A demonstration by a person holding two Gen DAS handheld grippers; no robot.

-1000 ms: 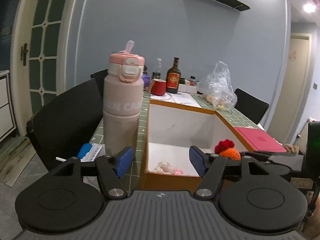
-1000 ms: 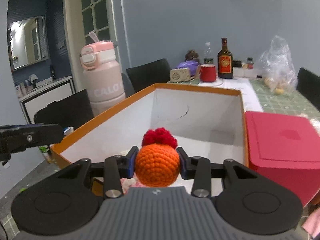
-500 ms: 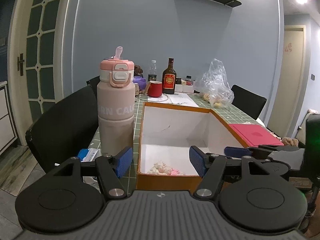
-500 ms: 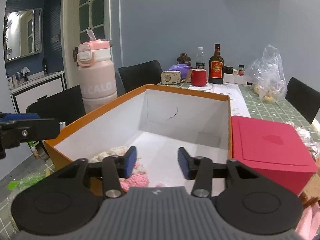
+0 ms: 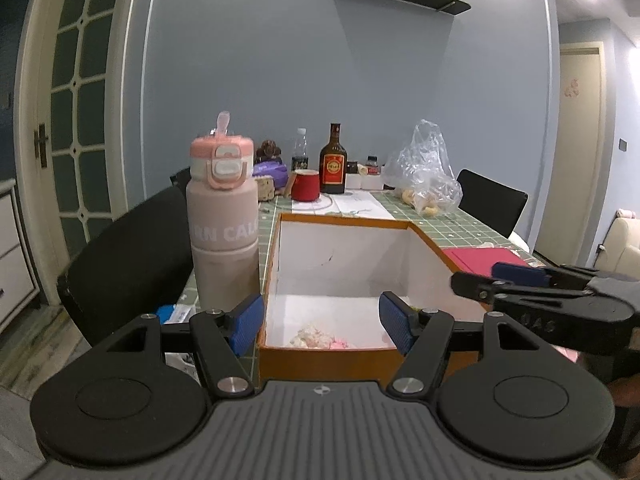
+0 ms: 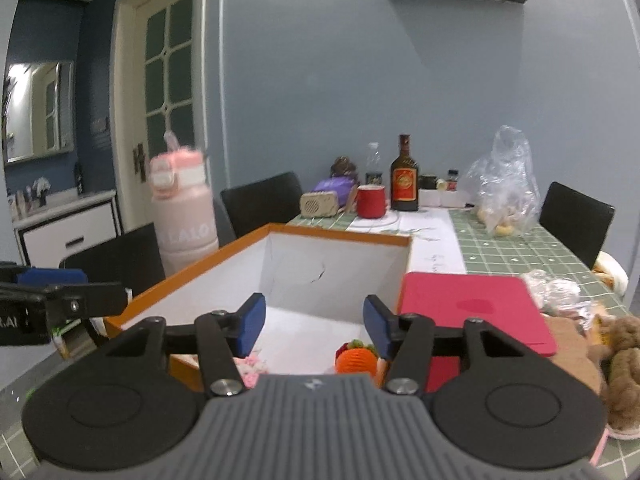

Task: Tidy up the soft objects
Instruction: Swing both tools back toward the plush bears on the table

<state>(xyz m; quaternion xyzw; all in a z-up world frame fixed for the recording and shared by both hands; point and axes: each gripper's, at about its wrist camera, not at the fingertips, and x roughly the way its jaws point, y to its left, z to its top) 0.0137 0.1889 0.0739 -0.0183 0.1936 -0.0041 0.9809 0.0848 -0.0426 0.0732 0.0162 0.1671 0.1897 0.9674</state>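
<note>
1. Standing on the green-tiled counter (image 6: 516,248), the orange-rimmed box (image 6: 340,236) has its near floor hidden behind both tools.
2. The right tool (image 6: 314,326) hovers over the box's near end, its jaws having just been opening, nothing between them.
3. The left tool (image 5: 322,324) hangs wide open and empty at the box's near wall.
4. The orange crocheted ball (image 6: 356,362), red-topped, lies inside the box, half cut off; a pink-white soft toy (image 5: 318,338) lies blurred nearby.

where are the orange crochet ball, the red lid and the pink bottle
orange crochet ball (image 6: 356,361), right wrist view, on its orange front
red lid (image 6: 472,304), right wrist view, middle of its flat top
pink bottle (image 5: 224,240), left wrist view, on its lettered body
</note>
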